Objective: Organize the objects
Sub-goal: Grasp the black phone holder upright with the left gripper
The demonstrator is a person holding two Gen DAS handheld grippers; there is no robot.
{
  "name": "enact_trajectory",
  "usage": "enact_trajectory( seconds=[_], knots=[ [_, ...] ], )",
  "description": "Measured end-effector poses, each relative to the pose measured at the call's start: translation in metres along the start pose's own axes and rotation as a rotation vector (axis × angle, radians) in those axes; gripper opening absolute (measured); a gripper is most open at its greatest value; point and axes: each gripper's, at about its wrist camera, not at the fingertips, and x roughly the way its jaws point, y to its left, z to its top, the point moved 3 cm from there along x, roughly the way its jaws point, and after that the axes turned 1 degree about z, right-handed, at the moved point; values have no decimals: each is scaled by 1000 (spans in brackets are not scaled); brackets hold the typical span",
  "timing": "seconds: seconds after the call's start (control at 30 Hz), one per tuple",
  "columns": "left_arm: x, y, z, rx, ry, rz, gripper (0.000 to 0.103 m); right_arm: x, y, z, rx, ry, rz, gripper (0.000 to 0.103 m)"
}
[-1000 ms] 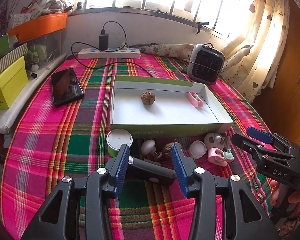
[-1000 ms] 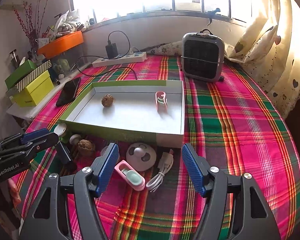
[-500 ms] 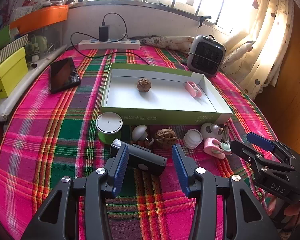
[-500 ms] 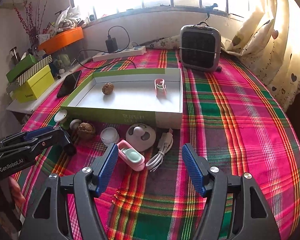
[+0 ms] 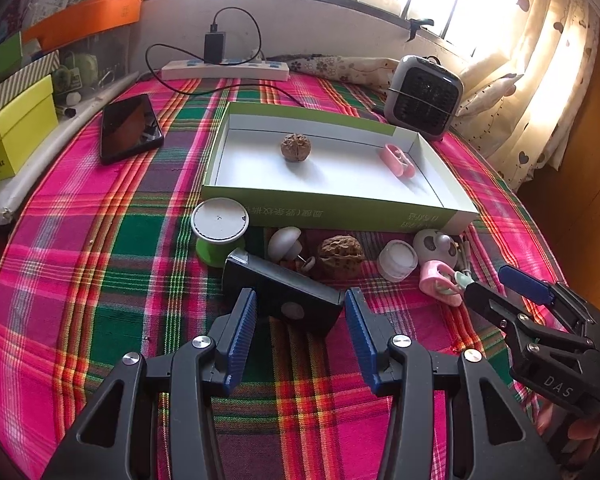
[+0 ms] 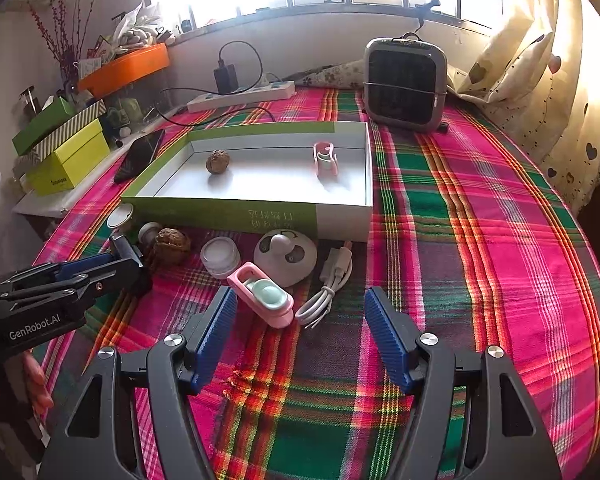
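A green-sided white tray (image 5: 340, 212) (image 6: 340, 216) holds a walnut (image 5: 296, 147) and a pink clip (image 5: 398, 160). In front of it lie a green spool (image 5: 219, 232), a mushroom toy (image 5: 285, 242), a second walnut (image 5: 340, 254) (image 6: 172, 246), a small white jar (image 5: 398, 260) (image 6: 220, 256), a round white fan (image 6: 286, 256), a pink-and-mint clip (image 6: 266, 294) and a white cable (image 6: 328, 292). My left gripper (image 5: 298, 316) is open around the near end of a black box (image 5: 284, 294), pads apart from it. My right gripper (image 6: 296, 312) is open, just short of the pink-and-mint clip and cable.
A phone (image 5: 130, 128), yellow and green boxes (image 5: 12, 136) and an orange bin (image 5: 84, 16) stand at the left. A power strip (image 5: 224, 70) with charger lies at the back. A small heater (image 6: 404, 82) stands at the back right, beside the curtain.
Both grippers have drawn back and risen a little. The black box now lies further out between my left fingers. Both jaws stay open.
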Motion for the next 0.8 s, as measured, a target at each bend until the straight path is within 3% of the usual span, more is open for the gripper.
enact_trajectory(
  seconds=[0.8],
  knots=[
    [-24, 45, -20, -38, -2, 103, 44, 5, -1, -4, 13, 12, 22, 67]
  ],
)
